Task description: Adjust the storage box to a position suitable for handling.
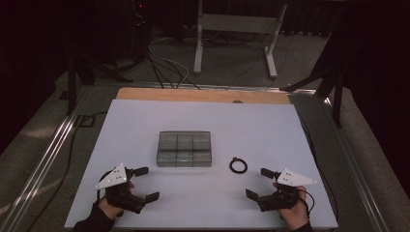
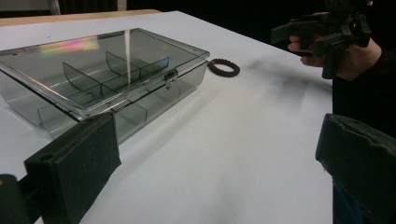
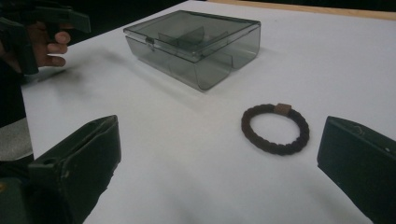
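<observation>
**Both hand-held grippers wait open**

Left hand-held gripper (image 1: 145,183) hovers wide open and empty near the closed box (image 1: 184,148) on the bench (image 1: 270,130). Bracelet (image 1: 238,166) lies beside it; right hand-held gripper (image 1: 260,182), equally open, probably reaches there next.

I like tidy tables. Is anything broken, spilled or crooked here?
Nothing stands out. The clear smoky plastic compartment box sits flat and square with its lid shut, and the dark braided ring-shaped bracelet lies flat beside it on the white table, not touching it.
</observation>
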Motion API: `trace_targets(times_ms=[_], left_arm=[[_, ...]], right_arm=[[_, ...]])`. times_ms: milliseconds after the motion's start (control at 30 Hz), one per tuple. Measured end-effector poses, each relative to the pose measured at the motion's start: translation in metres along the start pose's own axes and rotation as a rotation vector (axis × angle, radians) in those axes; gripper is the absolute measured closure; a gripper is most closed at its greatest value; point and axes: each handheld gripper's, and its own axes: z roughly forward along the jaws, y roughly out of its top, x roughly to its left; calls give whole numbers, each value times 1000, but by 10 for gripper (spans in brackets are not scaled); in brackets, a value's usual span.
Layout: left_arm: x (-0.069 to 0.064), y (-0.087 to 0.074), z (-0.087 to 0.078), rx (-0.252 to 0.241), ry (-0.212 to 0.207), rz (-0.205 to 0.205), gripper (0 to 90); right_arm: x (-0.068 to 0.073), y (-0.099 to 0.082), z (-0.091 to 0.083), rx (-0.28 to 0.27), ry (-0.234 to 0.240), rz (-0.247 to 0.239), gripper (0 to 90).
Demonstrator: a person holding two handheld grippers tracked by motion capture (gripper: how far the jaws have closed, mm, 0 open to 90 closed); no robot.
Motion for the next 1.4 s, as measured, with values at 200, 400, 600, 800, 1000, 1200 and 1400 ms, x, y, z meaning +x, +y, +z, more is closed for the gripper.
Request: trace_targets(times_ms=[200, 400, 600, 800, 1000, 1200, 1400], left_arm=[[-1, 1, 3, 14, -1, 12, 3], [-2, 2, 4, 2, 3, 14, 3], [0, 2, 3, -5, 13, 5, 3], [-1, 2, 2, -11, 5, 4, 3], [-1, 2, 1, -10, 7, 7, 3], [0, 2, 2, -5, 12, 6, 3], [-1, 2, 2, -14, 5, 2, 3]], right_arm=[[-4, -3, 0, 50, 11, 8, 0], [-7, -4, 3, 100, 55, 56, 0], [1, 3, 5, 99, 101, 51, 0], [10, 15, 11, 97, 118, 14, 0], [13, 26, 11, 58, 128, -4, 0], [9, 37, 13, 39, 128, -12, 0], [3, 48, 15, 13, 134, -6, 0]])
